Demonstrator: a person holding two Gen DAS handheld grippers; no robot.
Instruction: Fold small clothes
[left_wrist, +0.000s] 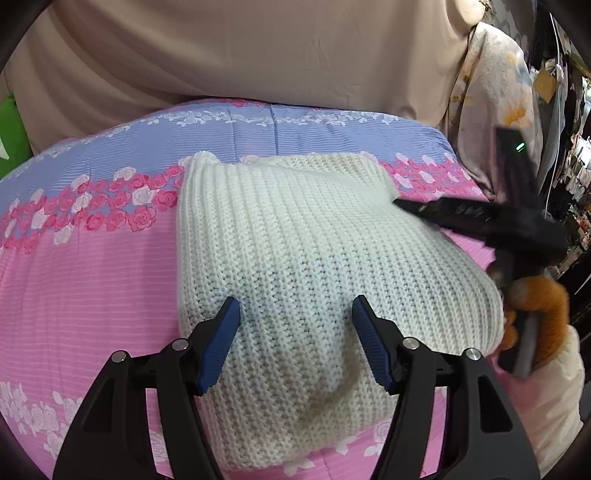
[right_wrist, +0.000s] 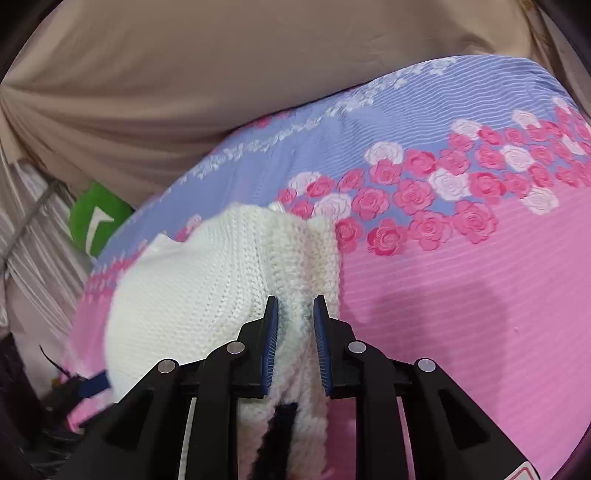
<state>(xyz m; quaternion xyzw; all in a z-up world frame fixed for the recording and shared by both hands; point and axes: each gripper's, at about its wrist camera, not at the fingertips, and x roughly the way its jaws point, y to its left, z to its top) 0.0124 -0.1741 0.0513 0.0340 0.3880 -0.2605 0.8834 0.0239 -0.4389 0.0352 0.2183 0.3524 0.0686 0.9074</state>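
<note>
Only the right wrist view shows the right gripper (right_wrist: 295, 310) clamped on the white knit garment's (right_wrist: 207, 280) edge, while the left gripper (left_wrist: 295, 314) hangs spread above its middle.

A bed (left_wrist: 92, 295) covered by a pink and lilac rose-printed spread is seen, with a folded cream knitted garment (left_wrist: 306, 266) laid on it near the middle; a beige sheet (left_wrist: 258, 55) is draped beyond the bed's far edge.
</note>
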